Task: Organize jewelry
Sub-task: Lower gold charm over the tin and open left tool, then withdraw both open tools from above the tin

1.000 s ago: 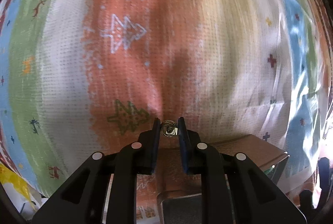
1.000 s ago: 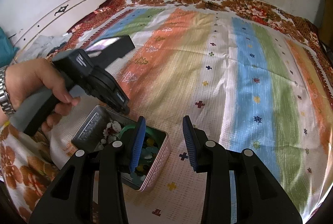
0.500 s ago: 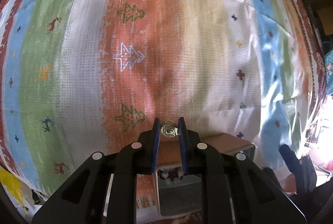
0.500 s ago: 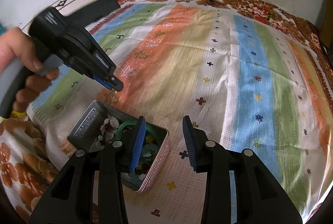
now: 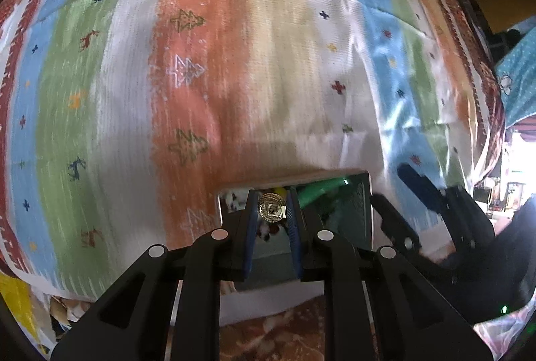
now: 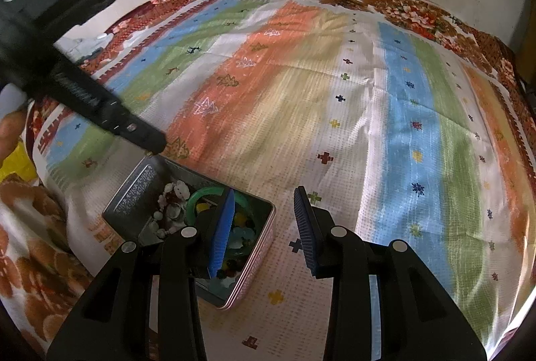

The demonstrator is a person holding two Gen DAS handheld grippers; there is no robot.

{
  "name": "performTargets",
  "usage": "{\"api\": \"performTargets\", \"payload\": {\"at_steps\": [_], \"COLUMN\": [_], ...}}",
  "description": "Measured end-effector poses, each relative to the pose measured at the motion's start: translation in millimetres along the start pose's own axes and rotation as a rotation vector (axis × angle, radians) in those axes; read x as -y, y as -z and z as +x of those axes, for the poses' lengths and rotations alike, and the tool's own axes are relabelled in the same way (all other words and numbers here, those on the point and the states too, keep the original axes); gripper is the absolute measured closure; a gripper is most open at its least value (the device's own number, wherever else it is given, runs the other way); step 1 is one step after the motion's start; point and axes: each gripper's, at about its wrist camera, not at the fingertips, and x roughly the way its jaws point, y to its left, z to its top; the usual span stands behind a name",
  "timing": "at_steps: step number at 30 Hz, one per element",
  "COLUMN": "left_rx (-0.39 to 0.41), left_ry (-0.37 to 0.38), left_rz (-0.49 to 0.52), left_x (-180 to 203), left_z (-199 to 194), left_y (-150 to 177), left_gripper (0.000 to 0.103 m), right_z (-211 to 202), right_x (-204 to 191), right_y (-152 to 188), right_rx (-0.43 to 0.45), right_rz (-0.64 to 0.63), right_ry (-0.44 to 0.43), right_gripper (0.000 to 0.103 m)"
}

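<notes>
Left wrist view: left gripper [image 5: 272, 210] jaws pinch a small round gold ornament [image 5: 271, 208] above the open metal jewelry tin [image 5: 363, 210] on the striped bedspread [image 5: 284, 59]; keep squeeze steady, clear the rim before travelling, right gripper [image 6: 263, 227] jaws agape, empty.

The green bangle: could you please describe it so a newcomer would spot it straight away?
Start at the open metal tin near the striped bedspread's edge. The green bangle leans inside beside white beads, the only plain smooth hoop there.
</notes>
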Motion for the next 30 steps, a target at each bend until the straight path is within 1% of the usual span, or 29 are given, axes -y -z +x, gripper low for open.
{"api": "performTargets", "payload": {"at_steps": [2, 3, 5, 8, 9, 10, 11, 12, 14, 15, 16, 17, 19, 21, 22, 23, 24, 27, 29, 30], "left_rx": [-0.001, 0.0, -0.007, 0.003, 0.02, 0.042, 0.07, 0.099, 0.155, 0.2, 0.246, 0.288, 0.346, 0.4, 0.418, 0.453, 0.48, 0.525, 0.552, 0.572], "left_ry": [0.007, 0.008, 0.039, 0.075, 0.083, 0.078, 0.068, 0.062, 0.032, 0.001, -0.023, -0.03, -0.036, -0.068, -0.073, -0.08, -0.088, -0.105, -0.1, -0.101], "left_rz": [-0.003, -0.003, -0.011, -0.019, -0.018, -0.012, 0.001, 0.015, 0.051, 0.082, 0.113, 0.136, 0.15, 0.17, 0.18, 0.193, 0.201, 0.214, 0.22, 0.224], "left_x": [-0.9, -1.7, -4.1, -7.5, -8.9, -10.4, -11.1, -11.0, -10.1, -8.0, -5.9, -5.0, -6.0, -7.2, -7.6, -8.1, -8.8, -7.9, -5.7, -4.2], "left_z": [-1.2, -1.6, -1.8, -1.9, -2.9, -3.8, -5.3, -6.7, -8.4, -9.9, -11.3, -12.1, -13.4, -13.6, -14.1, -14.4, -14.8, -17.3, -20.9, -22.3], "left_y": [7.5, 10.2, 16.9, 25.2, 28.7, 32.9, 36.7, 40.1, 47.9, 53.7, 59.8, 65.5, 73.2, 80.1, 83.2, 88.0, 91.5, 98.0, 102.8, 105.4], "left_gripper": [0.086, 0.086, 0.086, 0.085, 0.083, 0.077, 0.073, 0.067, 0.061, 0.054, 0.045, 0.038, 0.034, 0.029, 0.025, 0.02, 0.018, 0.015, 0.008, 0.007], "right_z": [-1.1, -1.4, -1.6, -2.0, -1.8, -1.8, -1.5, -1.3, -1.8, -2.4, -2.8, -3.3, -4.6, -5.8, -6.2, -7.2, -8.0, -9.1, -9.5, -10.3], "right_x": [0.0, 0.0, -0.1, -0.3, 0.1, 0.5, 0.3, 0.5, 0.5, 0.2, -0.1, -0.5, -1.3, -2.3, -2.5, -3.3, -4.3, -7.1, -8.5, -9.0], "right_y": [0.3, 0.6, 0.8, 1.9, 2.7, 3.5, 4.3, 5.0, 6.4, 7.0, 7.5, 8.1, 9.2, 9.3, 9.4, 9.6, 9.8, 10.6, 10.6, 10.7], "right_rx": [0.003, 0.003, 0.004, 0.006, 0.005, 0.003, 0.003, 0.002, 0.002, 0.003, 0.004, 0.005, 0.009, 0.013, 0.016, 0.02, 0.025, 0.031, 0.035, 0.039], "right_rz": [0.001, 0.003, 0.002, -0.001, -0.001, 0.0, 0.001, 0.003, 0.007, 0.008, 0.009, 0.009, 0.01, 0.01, 0.01, 0.01, 0.008, -0.001, -0.003, -0.004], "right_ry": [0.001, 0.002, 0.005, 0.005, 0.004, 0.005, 0.007, 0.008, 0.007, 0.007, 0.007, 0.007, 0.007, 0.005, 0.004, 0.001, -0.001, -0.008, -0.01, -0.01], "right_gripper": [0.066, 0.064, 0.058, 0.056, 0.055, 0.055, 0.055, 0.055, 0.055, 0.054, 0.054, 0.053, 0.051, 0.05, 0.049, 0.048, 0.045, 0.043, 0.041, 0.039]}}
